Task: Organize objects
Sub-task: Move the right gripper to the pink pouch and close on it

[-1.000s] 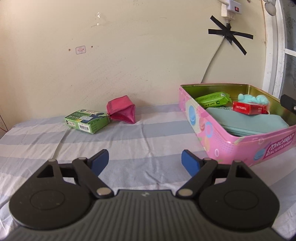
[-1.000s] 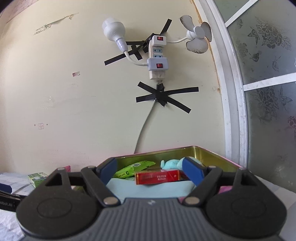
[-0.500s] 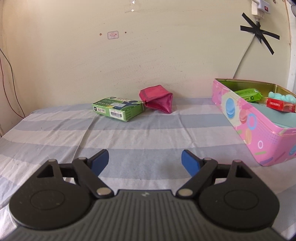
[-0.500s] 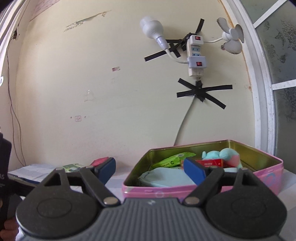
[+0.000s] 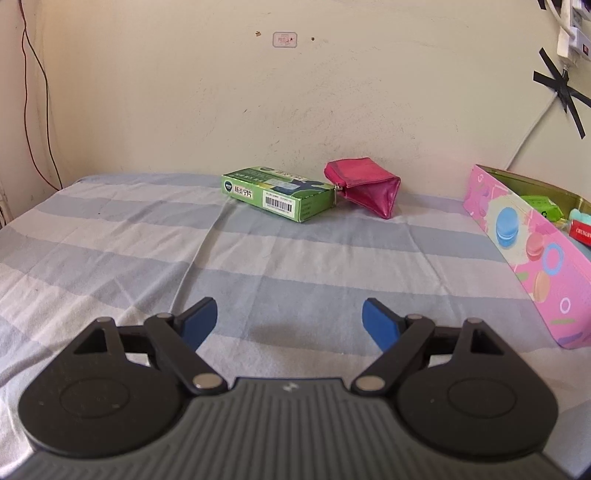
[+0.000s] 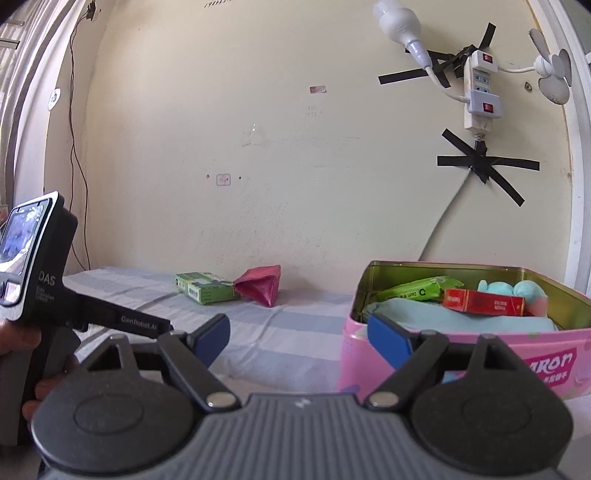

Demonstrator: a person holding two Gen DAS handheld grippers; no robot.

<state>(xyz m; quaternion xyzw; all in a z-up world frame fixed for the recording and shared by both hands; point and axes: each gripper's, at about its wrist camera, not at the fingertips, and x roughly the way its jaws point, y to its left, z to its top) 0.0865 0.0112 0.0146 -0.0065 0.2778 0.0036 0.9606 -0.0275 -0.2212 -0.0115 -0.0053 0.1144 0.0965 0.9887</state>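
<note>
A green box [image 5: 277,193] and a pink pouch [image 5: 365,189] lie side by side on the striped sheet near the wall; both also show in the right wrist view, the box [image 6: 207,288] and the pouch [image 6: 260,285]. A pink tin [image 5: 532,251] stands at the right, holding a green packet [image 6: 417,290], a red box [image 6: 484,302], a teal plush [image 6: 513,288] and a teal cloth [image 6: 458,315]. My left gripper [image 5: 290,319] is open and empty, well short of the green box. My right gripper [image 6: 298,335] is open and empty, in front of the tin's [image 6: 480,354] left corner.
The left hand-held device [image 6: 33,269] shows at the left of the right wrist view. The wall carries a power strip [image 6: 480,96], a bulb [image 6: 400,24], a small fan [image 6: 552,72] and a cable taped down to the tin. A red wire [image 5: 35,92] hangs at the left.
My left gripper has swung left and forward, bringing the green box and pouch to centre. My right gripper has pulled back and turned left from over the tin. Both stayed open.
</note>
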